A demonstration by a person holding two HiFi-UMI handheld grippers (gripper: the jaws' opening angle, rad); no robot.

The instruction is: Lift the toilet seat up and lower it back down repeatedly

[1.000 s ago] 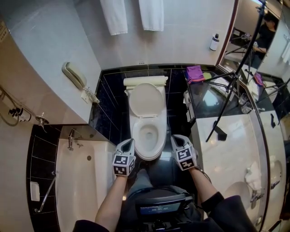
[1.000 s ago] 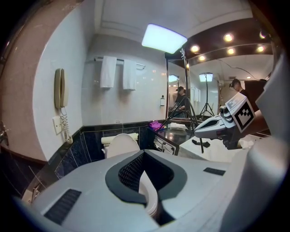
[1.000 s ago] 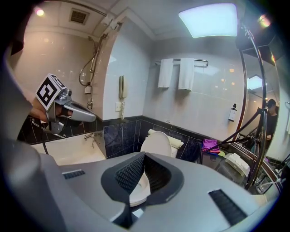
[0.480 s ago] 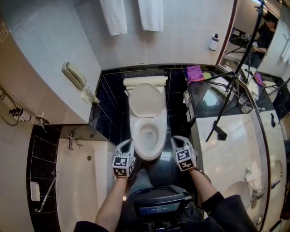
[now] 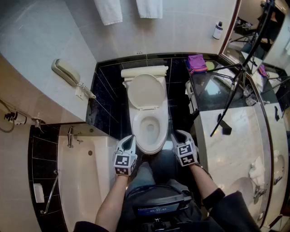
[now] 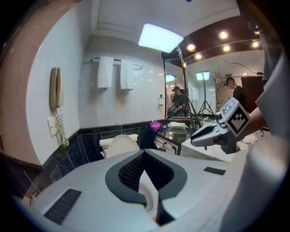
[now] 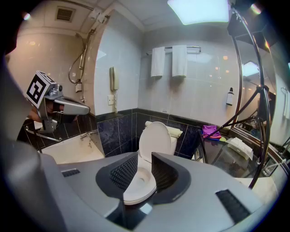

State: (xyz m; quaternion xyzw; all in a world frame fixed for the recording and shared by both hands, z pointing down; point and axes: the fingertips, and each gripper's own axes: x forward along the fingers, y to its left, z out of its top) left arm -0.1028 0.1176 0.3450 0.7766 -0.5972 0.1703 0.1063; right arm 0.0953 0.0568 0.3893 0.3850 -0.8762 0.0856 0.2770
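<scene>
A white toilet stands against the dark tiled wall, its lid [image 5: 145, 91] [image 7: 154, 139] upright against the tank and the bowl [image 5: 150, 131] [image 7: 138, 181] uncovered. I cannot tell whether the seat ring lies on the bowl. My left gripper [image 5: 130, 138] [image 6: 144, 152] hangs by the bowl's front left with its pads together and nothing in them. My right gripper [image 5: 177, 134] [image 7: 144, 159] hangs by the front right. Its jaws have just been opening and stand apart, with nothing between them. Neither gripper touches the toilet.
A bathtub [image 5: 86, 181] lies at the left, with a wall phone [image 5: 68, 72] above it. A marble counter [image 5: 231, 145] with a sink runs along the right. A black tripod [image 5: 235, 86] and a purple cloth [image 5: 195, 62] stand on the dark shelf. Towels [image 5: 108, 10] hang overhead.
The head view has shifted, so the toilet sits higher in it. Both grippers still flank the bowl's front, and the right one has sunk a little.
</scene>
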